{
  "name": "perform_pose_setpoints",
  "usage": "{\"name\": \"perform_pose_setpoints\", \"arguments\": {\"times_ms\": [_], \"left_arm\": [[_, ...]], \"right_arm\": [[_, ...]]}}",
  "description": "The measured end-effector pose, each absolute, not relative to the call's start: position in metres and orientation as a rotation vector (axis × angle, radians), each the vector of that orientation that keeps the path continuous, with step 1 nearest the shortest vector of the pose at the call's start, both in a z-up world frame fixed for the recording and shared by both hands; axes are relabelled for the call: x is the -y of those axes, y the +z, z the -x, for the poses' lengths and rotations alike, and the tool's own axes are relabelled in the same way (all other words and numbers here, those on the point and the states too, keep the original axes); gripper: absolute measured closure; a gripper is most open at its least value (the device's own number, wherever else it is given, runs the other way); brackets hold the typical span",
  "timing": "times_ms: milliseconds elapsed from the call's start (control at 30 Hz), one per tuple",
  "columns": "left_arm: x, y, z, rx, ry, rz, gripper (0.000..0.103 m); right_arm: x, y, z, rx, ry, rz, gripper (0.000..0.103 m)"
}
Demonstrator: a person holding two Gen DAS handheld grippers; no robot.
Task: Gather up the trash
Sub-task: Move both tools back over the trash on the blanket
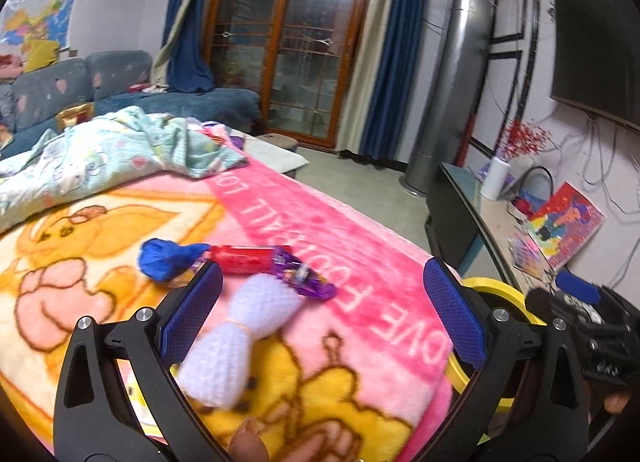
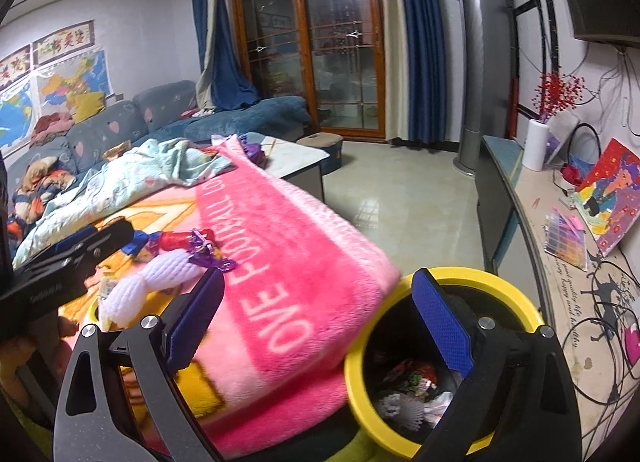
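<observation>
Two grippers hang over a pink blanket [image 1: 328, 221] spread on a table, both with jaws spread wide and nothing between them. The left gripper [image 1: 324, 314] sits above a white foam net sleeve [image 1: 236, 342], its left pad just beside the sleeve's upper end. The sleeve lies with its long axis running from near-left to far-right, pinched in the middle by a thin band. Just beyond it lies a red and purple wrapper [image 1: 276, 266], its long axis running left to right and dipping at its purple right end, with a blue crumpled piece [image 1: 164, 258] touching its left end.

The right gripper [image 2: 320, 322] hovers at the blanket's right edge, its right finger over the mouth of a yellow-rimmed bin [image 2: 516, 302]. The bin stands just beside the table edge, with the blanket's hem draped against its rim; wrappers and white foam netting lie inside. Open tiled floor [image 2: 404, 197] stretches beyond the bin, between the table and a long side counter [image 2: 560, 262].
</observation>
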State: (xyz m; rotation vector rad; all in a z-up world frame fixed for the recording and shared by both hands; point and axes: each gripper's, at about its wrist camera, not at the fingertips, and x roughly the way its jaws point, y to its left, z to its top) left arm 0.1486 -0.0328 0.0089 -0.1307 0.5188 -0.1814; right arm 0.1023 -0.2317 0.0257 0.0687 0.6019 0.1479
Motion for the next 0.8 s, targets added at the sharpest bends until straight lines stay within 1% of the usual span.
{"name": "perform_pose_setpoints", "arguments": {"times_ms": [800], "left_arm": [[-0.081, -0.005, -0.168, -0.534, 0.043, 0.257, 0.011]], "right_arm": [[0.102, -0.001, -0.134, -0.718, 0.396, -0.029, 0.011]]}}
